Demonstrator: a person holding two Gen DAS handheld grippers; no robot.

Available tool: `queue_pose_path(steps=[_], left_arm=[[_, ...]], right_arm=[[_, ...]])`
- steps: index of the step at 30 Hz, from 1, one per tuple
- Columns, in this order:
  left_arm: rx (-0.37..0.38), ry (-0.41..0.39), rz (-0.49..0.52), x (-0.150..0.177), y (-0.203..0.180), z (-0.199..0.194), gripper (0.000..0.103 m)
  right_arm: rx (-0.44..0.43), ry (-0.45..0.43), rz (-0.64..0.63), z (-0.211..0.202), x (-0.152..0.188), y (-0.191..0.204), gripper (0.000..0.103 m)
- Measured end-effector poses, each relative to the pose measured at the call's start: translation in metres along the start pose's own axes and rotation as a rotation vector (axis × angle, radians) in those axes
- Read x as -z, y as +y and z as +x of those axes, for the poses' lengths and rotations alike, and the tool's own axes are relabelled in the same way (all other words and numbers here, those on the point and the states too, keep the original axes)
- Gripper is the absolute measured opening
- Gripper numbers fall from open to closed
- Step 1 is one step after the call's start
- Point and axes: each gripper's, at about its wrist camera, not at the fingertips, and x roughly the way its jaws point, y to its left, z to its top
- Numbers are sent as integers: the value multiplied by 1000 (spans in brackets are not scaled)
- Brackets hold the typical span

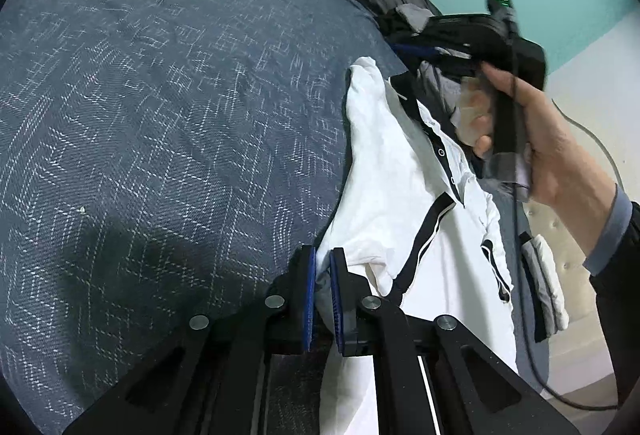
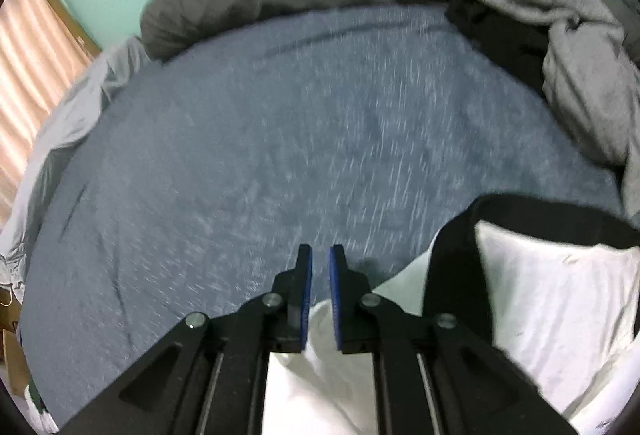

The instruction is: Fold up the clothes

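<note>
The left gripper [image 1: 323, 299] has its blue-padded fingers [image 1: 308, 299] pinched on a fold of the white polo shirt with black trim [image 1: 404, 171], which hangs lifted over the right-hand edge of the blue woven bedspread [image 1: 160, 115]. The right gripper [image 2: 320, 295] has its fingers nearly together with white cloth low between them, though I cannot tell whether they truly hold it. If only one grip is firm, the shirt could sag and bunch near the grey and black clothes pile [image 2: 560, 47] at the far corner.
</note>
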Motion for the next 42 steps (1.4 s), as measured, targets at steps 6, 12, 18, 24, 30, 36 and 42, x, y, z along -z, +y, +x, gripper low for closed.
queue_pose_path(steps=[6, 12, 18, 24, 30, 36, 42], left_arm=[[-9, 2, 5, 0, -2, 4, 8], [-15, 1, 5, -4, -9, 22, 8], [-16, 4, 14, -2, -13, 16, 8], [-9, 6, 9, 0, -10, 15, 8], [-7, 4, 10, 2, -8, 16, 8], [-11, 5, 15, 4, -8, 16, 8], [-8, 7, 11, 4, -7, 16, 8]], right_arm=[[-24, 7, -109, -31, 9, 6, 10], [-80, 45, -136, -21, 29, 12, 10], [-72, 73, -88, 5, 23, 26, 38], [-12, 141, -42, 35, 20, 33, 27], [10, 86, 3, 36, 17, 26, 5], [-28, 93, 28, 46, 15, 23, 6], [-22, 70, 84, 41, 16, 9, 11]])
